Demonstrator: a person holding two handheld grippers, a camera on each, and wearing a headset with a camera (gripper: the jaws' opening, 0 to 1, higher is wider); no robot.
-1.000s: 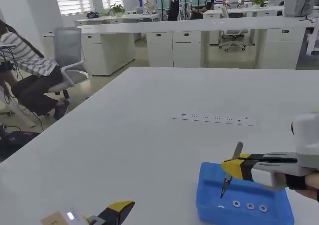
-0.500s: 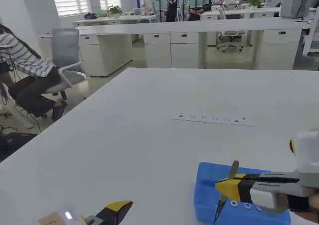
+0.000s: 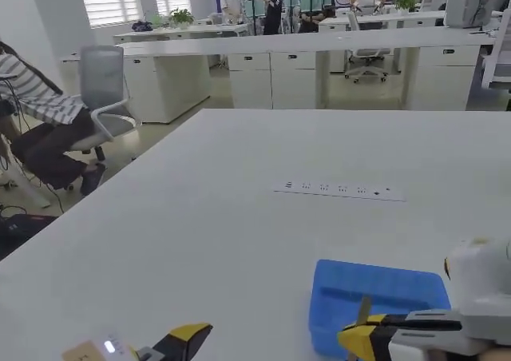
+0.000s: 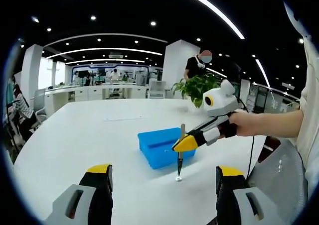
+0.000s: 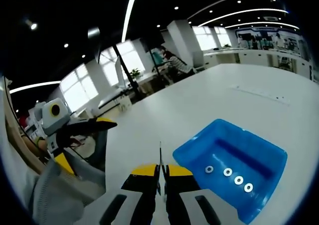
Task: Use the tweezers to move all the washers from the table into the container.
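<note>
- While the right gripper is clamped on the tweezers, the tips point down at 1 washer on the table, just beside the container.
- Whether the tips touch or pinch this washer cannot be told.
- Step in hand, as judged: pick up this washer.
- Set the tips across the washer's rim, with the tweezers near upright.
- Squeeze gently; a thin flat washer is likely to flick away under a skewed pinch.
- Lift straight up until the washer clears the wall, then cross over and release low inside.
- Left gripper: jaws wide apart, holding nothing, low over the table.
- Container: blue, shallow, open-topped.
- Contents: 4 washers lying flat in a row on its floor.
</note>
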